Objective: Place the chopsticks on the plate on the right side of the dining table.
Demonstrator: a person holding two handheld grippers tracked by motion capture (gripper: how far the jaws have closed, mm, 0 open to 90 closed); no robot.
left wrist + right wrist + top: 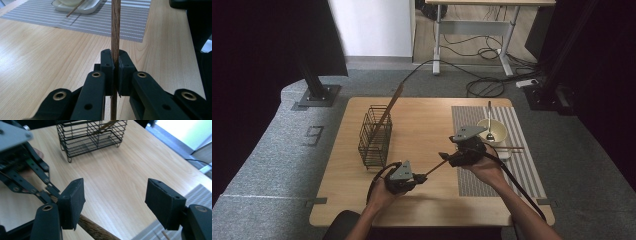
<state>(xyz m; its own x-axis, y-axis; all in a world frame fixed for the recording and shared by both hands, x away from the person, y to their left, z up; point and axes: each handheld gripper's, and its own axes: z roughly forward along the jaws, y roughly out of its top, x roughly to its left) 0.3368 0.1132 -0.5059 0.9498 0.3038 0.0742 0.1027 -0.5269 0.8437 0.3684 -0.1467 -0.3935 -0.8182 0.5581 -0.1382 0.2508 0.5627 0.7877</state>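
Both forearms reached in from near edge over light wooden desk (422,125), grey carpet around. Left gripper (114,65) fingers clamped on thin dark wooden chopstick (115,30). Right gripper (115,202) fingers stood apart, chopstick passing beneath the left-hand one, unpinched. Black wire basket (375,136) behind.

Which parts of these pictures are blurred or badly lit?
High view: dark sides, table evenly lit. Left gripper view: chopstick sharp, placemat softer. Right gripper view: basket slightly blurred, bright glare at the top right.
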